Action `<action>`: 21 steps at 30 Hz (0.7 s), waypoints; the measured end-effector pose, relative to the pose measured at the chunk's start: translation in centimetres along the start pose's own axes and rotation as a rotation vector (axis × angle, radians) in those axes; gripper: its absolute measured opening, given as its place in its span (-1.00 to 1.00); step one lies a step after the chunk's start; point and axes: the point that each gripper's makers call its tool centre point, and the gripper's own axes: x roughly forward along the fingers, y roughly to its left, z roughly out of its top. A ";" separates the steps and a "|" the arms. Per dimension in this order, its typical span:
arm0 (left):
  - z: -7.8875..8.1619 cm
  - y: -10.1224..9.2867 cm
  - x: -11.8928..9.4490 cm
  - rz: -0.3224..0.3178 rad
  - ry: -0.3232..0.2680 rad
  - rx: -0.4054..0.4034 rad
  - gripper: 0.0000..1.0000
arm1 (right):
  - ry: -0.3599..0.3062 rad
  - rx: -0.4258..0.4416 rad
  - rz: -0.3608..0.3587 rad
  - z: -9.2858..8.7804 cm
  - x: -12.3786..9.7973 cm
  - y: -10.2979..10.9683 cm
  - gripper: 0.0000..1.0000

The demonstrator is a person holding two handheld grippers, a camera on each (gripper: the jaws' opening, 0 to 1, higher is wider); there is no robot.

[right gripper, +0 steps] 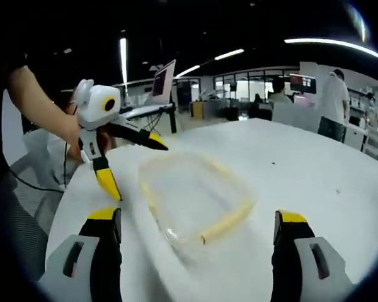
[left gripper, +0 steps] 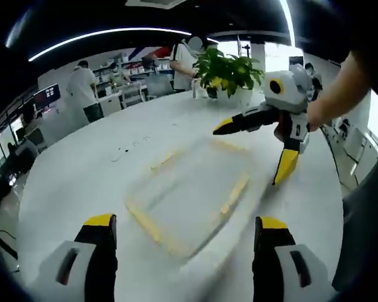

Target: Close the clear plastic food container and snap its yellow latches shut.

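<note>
Clear container (left gripper: 192, 200) with yellow latches (left gripper: 234, 194) lies blurred on white table (left gripper: 82, 176), both grippers' jaws wide

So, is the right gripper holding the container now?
No: in the left gripper view the right gripper hangs open beside the container, with nothing between its tips.

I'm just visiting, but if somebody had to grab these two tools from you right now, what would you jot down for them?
Left tool: open, holding nothing, hovering just short of the clear container.
Right tool: open, holding nothing, hovering at the container's far side.
The container sits on the white table, with yellow latches along its edges.
Done: both tools are in position around it. The image is blurred, so whether the lid is fully seated or any latch is snapped cannot be told.
Left: check the lid, press it down, snap each yellow latch shut.
</note>
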 end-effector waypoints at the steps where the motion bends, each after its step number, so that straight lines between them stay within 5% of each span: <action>1: -0.4 -0.2 0.2 -0.008 -0.007 -0.042 0.92 | 0.004 0.002 -0.003 -0.2 0.0 0.3 0.99; 15: -1.5 -0.6 0.8 -0.018 0.023 -0.073 0.96 | 0.021 0.057 -0.068 -1.0 0.4 0.9 1.00; 21: -0.9 -0.4 -0.2 0.006 -0.010 -0.124 0.90 | 0.030 0.079 -0.077 -1.3 -0.2 0.9 1.00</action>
